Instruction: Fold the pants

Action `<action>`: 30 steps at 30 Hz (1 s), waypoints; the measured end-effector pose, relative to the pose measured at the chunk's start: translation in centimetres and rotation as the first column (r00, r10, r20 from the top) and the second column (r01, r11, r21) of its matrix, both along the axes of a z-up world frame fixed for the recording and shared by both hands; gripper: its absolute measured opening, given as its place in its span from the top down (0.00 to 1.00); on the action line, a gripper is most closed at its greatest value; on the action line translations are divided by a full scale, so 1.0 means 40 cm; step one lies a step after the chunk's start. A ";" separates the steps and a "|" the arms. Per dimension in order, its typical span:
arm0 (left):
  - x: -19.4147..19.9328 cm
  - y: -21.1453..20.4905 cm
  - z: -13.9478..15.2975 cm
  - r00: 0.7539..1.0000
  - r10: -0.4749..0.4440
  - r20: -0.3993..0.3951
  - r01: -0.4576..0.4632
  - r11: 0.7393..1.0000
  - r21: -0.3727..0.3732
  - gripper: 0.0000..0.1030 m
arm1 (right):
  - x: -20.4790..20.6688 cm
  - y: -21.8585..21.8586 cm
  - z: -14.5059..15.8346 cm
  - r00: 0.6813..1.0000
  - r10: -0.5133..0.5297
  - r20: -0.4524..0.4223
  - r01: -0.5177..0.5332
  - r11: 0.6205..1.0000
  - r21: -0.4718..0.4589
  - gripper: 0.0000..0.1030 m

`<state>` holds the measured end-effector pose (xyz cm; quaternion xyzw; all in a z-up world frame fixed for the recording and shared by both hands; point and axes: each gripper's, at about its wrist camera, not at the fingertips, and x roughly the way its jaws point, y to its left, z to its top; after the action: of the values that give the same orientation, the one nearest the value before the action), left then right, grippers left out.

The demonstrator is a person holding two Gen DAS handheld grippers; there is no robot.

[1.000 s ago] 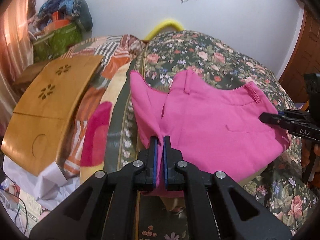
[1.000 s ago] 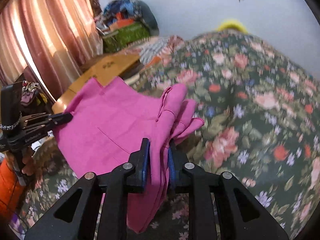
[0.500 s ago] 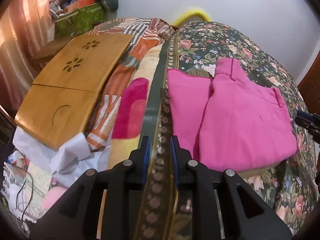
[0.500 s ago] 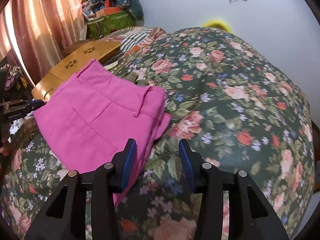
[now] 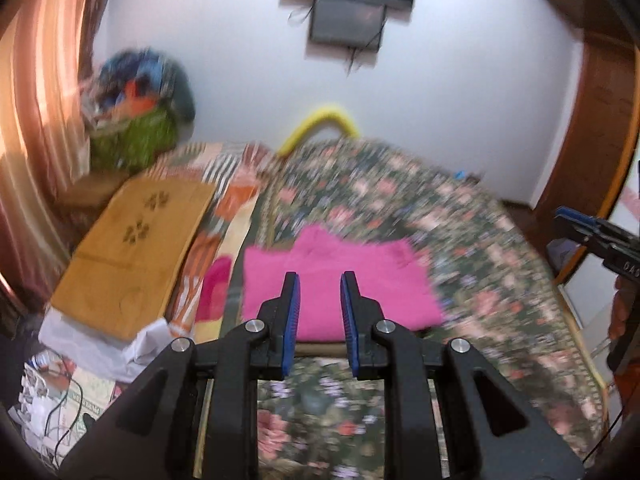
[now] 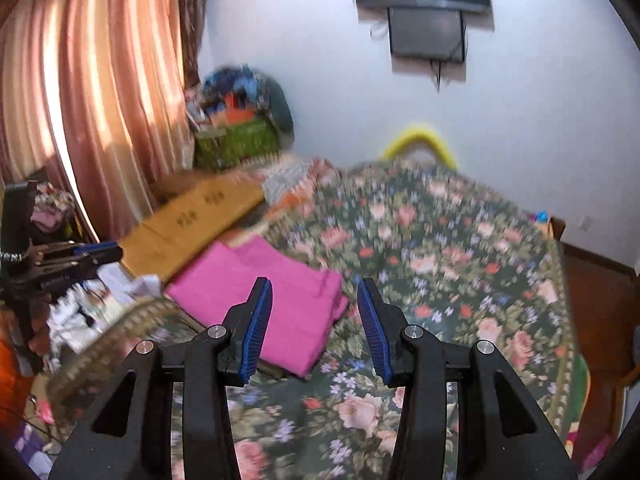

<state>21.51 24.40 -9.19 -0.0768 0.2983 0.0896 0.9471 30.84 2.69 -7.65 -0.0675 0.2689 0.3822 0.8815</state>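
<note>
Floral bedspread (image 5: 460,240), dark green with pink roses, covers the bed that fills both views and serves as the folding surface, broad and soft enough for cloth to lie flat. Beside it on the left, a wooden lap table (image 5: 132,248) rests over a striped blanket (image 5: 224,208), with curtains (image 6: 88,92) and a pile of bags beyond; both views are blurred.

Next in size, the pink pants (image 5: 336,280) lie on the near left part of the bedspread as a compact rectangle, layers stacked, nothing gripping them. Judged from that shape, the folding looks finished or nearly so, and the bundle sits near the bed's edge probably because that is within the person's easy reach.

Smallest are the tools. The left gripper (image 5: 319,316) hangs above and short of the pants, its jaws parted with only air between the blue pads. The right gripper (image 6: 316,320) is likewise held off the cloth, its jaws spread wider and empty. Both appear clear of the fabric, presumably so the fold is not dragged out of place.
</note>
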 end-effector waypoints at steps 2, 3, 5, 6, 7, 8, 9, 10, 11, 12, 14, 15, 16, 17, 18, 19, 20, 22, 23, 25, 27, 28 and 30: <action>-0.059 -0.052 0.076 0.998 -0.017 0.067 0.016 0.999 0.028 0.80 | -0.055 -0.028 0.055 0.999 0.008 0.031 -0.009 0.999 0.048 0.60; -0.080 -0.069 0.101 0.996 -0.023 0.089 0.019 0.999 0.037 0.80 | -0.078 -0.040 0.074 0.999 0.012 0.044 -0.014 0.998 0.066 0.60; -0.137 -0.113 0.162 0.989 -0.033 0.146 0.026 0.998 0.052 0.77 | -0.142 -0.069 0.129 0.996 0.021 0.084 -0.030 0.993 0.114 0.60; -0.172 -0.136 0.196 0.984 -0.032 0.177 0.022 0.998 0.057 0.75 | -0.159 -0.076 0.140 0.995 0.023 0.098 -0.036 0.991 0.128 0.60; -0.194 -0.151 0.215 0.980 -0.031 0.197 0.019 0.998 0.061 0.70 | -0.192 -0.091 0.166 0.993 0.025 0.120 -0.043 0.988 0.151 0.60; -0.220 -0.168 0.236 0.975 -0.033 0.220 0.019 0.998 0.064 0.66 | -0.215 -0.102 0.180 0.991 0.024 0.135 -0.047 0.985 0.167 0.60; -0.246 -0.185 0.255 0.970 -0.036 0.242 0.019 0.997 0.072 0.64 | -0.245 -0.115 0.200 0.988 0.026 0.155 -0.055 0.981 0.187 0.60; -0.281 -0.211 0.277 0.963 -0.033 0.266 0.010 0.996 0.087 0.60 | -0.273 -0.127 0.217 0.985 0.028 0.172 -0.064 0.976 0.207 0.60; -0.301 -0.226 0.287 0.959 -0.033 0.280 0.006 0.995 0.097 0.56 | -0.294 -0.136 0.227 0.982 0.030 0.185 -0.071 0.973 0.220 0.60; -0.326 -0.243 0.297 0.954 -0.034 0.297 0.002 0.994 0.106 0.55 | -0.316 -0.145 0.236 0.979 0.031 0.199 -0.078 0.969 0.234 0.60; -0.381 -0.279 0.314 0.942 -0.042 0.332 0.005 0.994 0.112 0.49 | -0.359 -0.164 0.250 0.973 0.028 0.230 -0.089 0.962 0.259 0.60; -0.402 -0.292 0.320 0.938 -0.044 0.345 0.007 0.994 0.110 0.49 | -0.376 -0.171 0.253 0.971 0.026 0.239 -0.092 0.959 0.268 0.59; -0.419 -0.301 0.324 0.935 -0.045 0.352 0.006 0.994 0.110 0.48 | -0.399 -0.179 0.258 0.969 0.027 0.247 -0.099 0.954 0.283 0.55; -0.436 -0.310 0.328 0.931 -0.045 0.362 0.004 0.994 0.112 0.47 | -0.409 -0.185 0.257 0.968 0.024 0.249 -0.099 0.951 0.292 0.50; -0.452 -0.319 0.331 0.927 -0.047 0.372 0.004 0.993 0.115 0.47 | -0.427 -0.193 0.258 0.967 0.017 0.256 -0.098 0.946 0.309 0.49; -0.472 -0.329 0.335 0.922 -0.050 0.384 0.004 0.993 0.119 0.47 | -0.442 -0.198 0.258 0.964 0.011 0.264 -0.098 0.942 0.320 0.48; -0.487 -0.337 0.337 0.918 -0.049 0.394 0.000 0.993 0.122 0.44 | -0.448 -0.200 0.257 0.963 0.004 0.270 -0.095 0.941 0.325 0.45; -0.517 -0.345 0.340 0.909 -0.050 0.414 -0.004 0.992 0.127 0.35 | -0.466 -0.203 0.250 0.959 -0.018 0.283 -0.081 0.938 0.336 0.33; -0.529 -0.351 0.341 0.904 -0.051 0.424 -0.005 0.992 0.129 0.32 | -0.473 -0.204 0.249 0.957 -0.025 0.288 -0.078 0.937 0.341 0.29; -0.549 -0.363 0.339 0.898 -0.056 0.436 -0.007 0.990 0.141 0.27 | -0.490 -0.205 0.242 0.954 -0.040 0.299 -0.068 0.937 0.342 0.27; -0.561 -0.371 0.336 0.897 -0.055 0.439 -0.012 0.989 0.147 0.20 | -0.504 -0.200 0.238 0.952 -0.052 0.302 -0.055 0.941 0.335 0.20; -0.567 -0.375 0.334 0.895 -0.055 0.442 -0.012 0.989 0.147 0.16 | -0.506 -0.196 0.233 0.952 -0.057 0.302 -0.049 0.941 0.334 0.17; -0.580 -0.384 0.330 0.894 -0.053 0.444 -0.013 0.990 0.142 0.13 | -0.521 -0.201 0.236 0.952 -0.069 0.300 -0.039 0.940 0.339 0.12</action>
<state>-1.70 9.06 4.00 -0.0250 0.0665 0.0807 0.9942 9.99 -5.34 1.80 0.0298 0.0588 0.4008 0.9138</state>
